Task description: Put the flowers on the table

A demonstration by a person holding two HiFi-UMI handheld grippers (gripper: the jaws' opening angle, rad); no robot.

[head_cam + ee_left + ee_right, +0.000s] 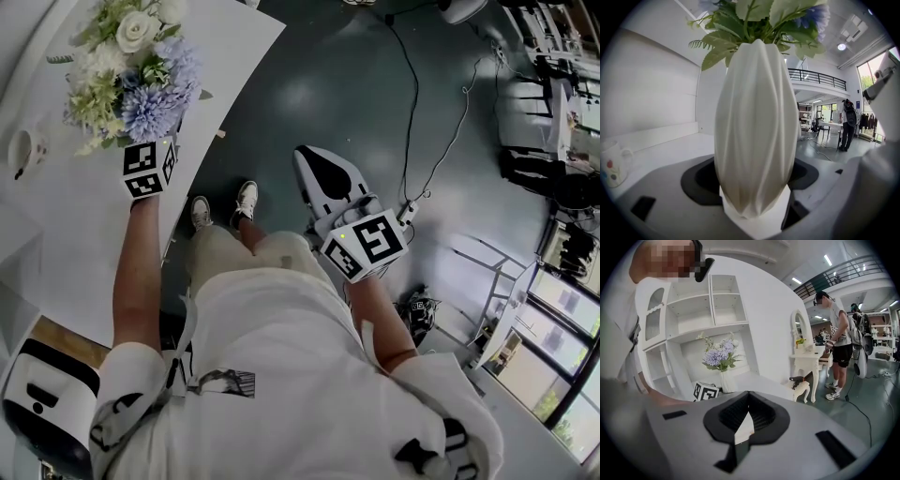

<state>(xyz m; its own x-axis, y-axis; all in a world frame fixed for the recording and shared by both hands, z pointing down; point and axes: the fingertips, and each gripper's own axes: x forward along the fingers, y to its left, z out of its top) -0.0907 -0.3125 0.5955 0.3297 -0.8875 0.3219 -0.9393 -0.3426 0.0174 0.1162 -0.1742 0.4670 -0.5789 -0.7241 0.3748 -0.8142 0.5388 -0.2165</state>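
A white ribbed vase (757, 126) of blue and white flowers (131, 66) stands upright between the jaws of my left gripper (754, 208), which is shut on its lower part. In the head view the bouquet hides the jaws; only the marker cube (150, 169) shows over the white table (56, 244). The right gripper view shows the vase (726, 380) low over the tabletop; I cannot tell whether it touches. My right gripper (323, 178) hangs over the dark floor to the right of the table, shut with nothing in it (743, 423).
A small flowered cup (26, 150) sits on the table left of the vase. White shelves (717, 301) rise behind the table. Cables (412, 103) run across the floor. A person (839, 333) stands by a small white dressing table (806, 364).
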